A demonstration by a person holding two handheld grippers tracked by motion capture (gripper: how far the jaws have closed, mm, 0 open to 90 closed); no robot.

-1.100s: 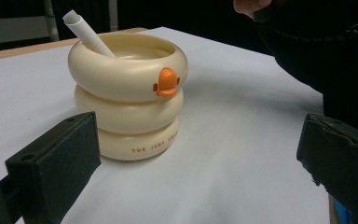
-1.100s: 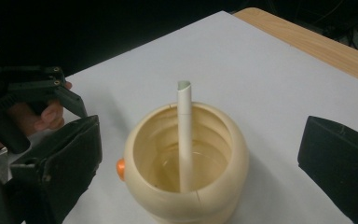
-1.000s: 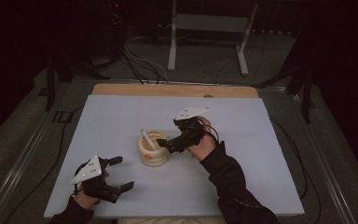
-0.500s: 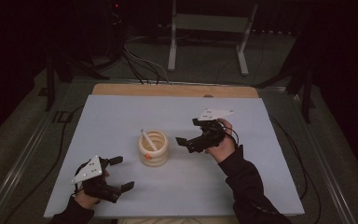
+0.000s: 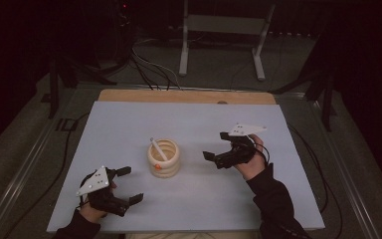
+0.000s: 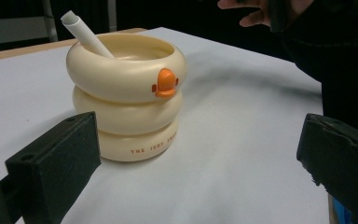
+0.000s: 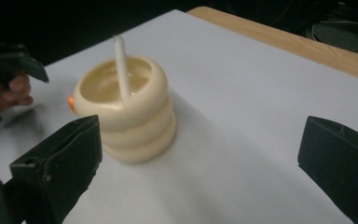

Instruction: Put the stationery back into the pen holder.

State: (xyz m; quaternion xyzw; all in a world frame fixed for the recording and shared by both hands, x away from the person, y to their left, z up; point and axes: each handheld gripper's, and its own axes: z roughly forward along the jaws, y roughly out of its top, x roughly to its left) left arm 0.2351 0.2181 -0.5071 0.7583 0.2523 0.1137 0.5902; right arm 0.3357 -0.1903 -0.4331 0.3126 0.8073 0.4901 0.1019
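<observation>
a cream ringed holder (image 5: 163, 159) with an orange beak stood near the middle of the white table (image 5: 129, 124), a white stick (image 5: 157, 149) leaning inside it. the right gripper (image 5: 218, 149) hovered just right of it, jaws spread and empty; the left gripper (image 5: 128, 184) rested near the front edge, jaws likewise spread wide

The right tongs (image 5: 218, 154) have drawn away from the holder (image 5: 163, 158). A second ago they sat at its rim by the stick (image 5: 157, 148); half a second ago they were a little off; now they hang well apart at its 3 o'clock, jaws wide and empty.
</observation>
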